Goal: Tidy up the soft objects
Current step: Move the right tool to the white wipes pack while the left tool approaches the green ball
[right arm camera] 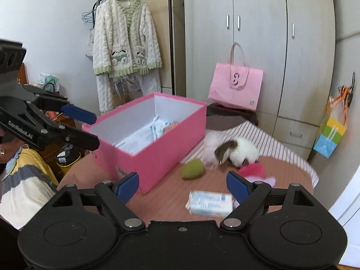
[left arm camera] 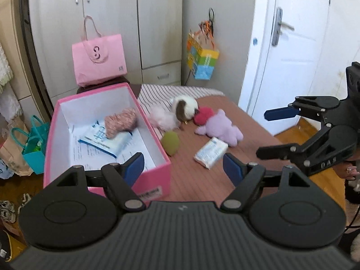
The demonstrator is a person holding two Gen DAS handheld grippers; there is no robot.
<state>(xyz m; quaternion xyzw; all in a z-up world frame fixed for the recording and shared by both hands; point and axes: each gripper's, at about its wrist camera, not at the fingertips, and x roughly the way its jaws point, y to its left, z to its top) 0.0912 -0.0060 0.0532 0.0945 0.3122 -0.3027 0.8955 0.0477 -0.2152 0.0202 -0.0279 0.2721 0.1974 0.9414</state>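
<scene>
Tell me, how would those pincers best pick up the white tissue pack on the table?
Probably from above, across the narrow width of the tissue pack. It lies flat on the table, long sides clear, and the right gripper is open, nearly over it.

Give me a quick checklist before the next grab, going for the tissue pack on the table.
1. Right gripper open and empty: ok.
2. Left gripper open and empty: ok.
3. Tissue pack free on the table, nothing on top: ok; the purple plush lies close beside it.
4. Pink box open, with room left: ok; it holds a knitted piece and another tissue pack.
5. Green toy clear of the path: ok, it sits by the box wall.
6. Grippers clear of each other: ok.
</scene>
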